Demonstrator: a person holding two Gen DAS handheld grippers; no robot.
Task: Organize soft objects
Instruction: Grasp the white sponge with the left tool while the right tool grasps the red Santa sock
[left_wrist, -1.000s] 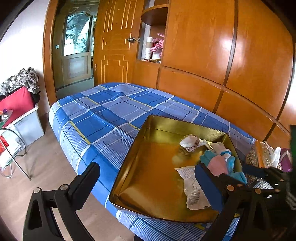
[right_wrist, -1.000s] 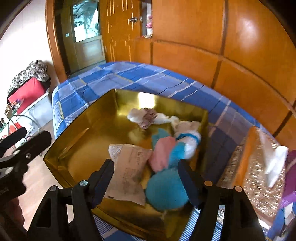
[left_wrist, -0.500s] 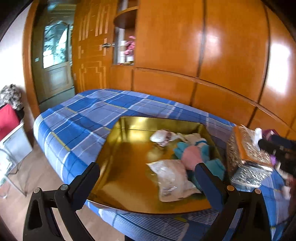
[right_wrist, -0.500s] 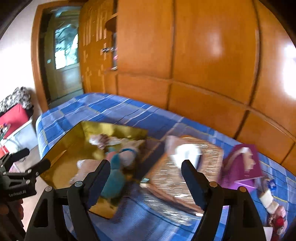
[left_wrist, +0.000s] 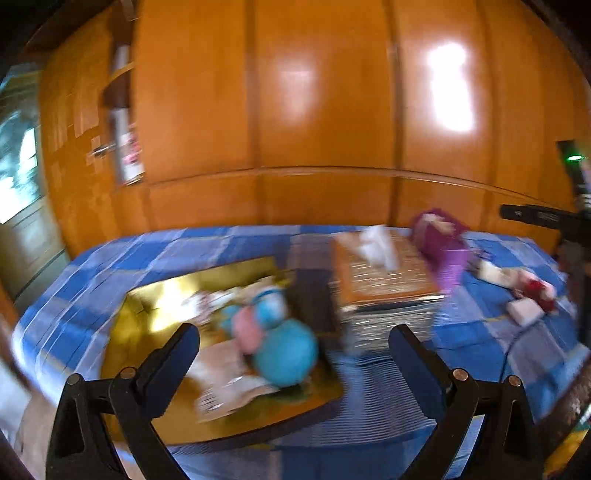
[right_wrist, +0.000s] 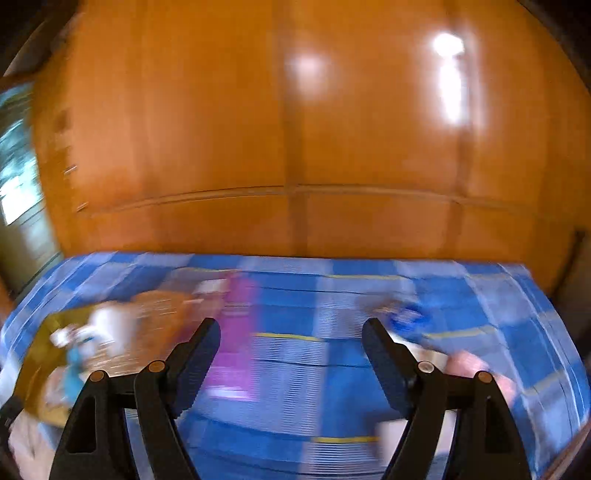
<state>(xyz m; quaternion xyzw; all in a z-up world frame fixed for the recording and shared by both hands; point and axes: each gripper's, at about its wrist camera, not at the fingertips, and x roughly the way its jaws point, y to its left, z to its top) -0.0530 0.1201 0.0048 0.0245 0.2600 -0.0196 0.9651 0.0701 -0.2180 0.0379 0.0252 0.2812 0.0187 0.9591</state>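
Observation:
Both views are motion-blurred. A gold tray lies on the blue plaid bed and holds a blue and pink plush toy, a crumpled white packet and other soft pieces. My left gripper is open and empty, held in front of the tray's right end. Small soft toys, white and red, lie on the bed at the right. My right gripper is open and empty over bare bedspread; a blurred blue object and a pink one lie by its right finger.
A glittery tissue box stands right of the tray, with a purple bag behind it; both show blurred in the right wrist view, the bag left of centre. Orange wooden wall panels back the bed. A doorway is at far left.
Both grippers have swung right along the bed. The tray has slid to the left of both views, and the right gripper now faces bedspread beyond the purple bag. Both stay open.

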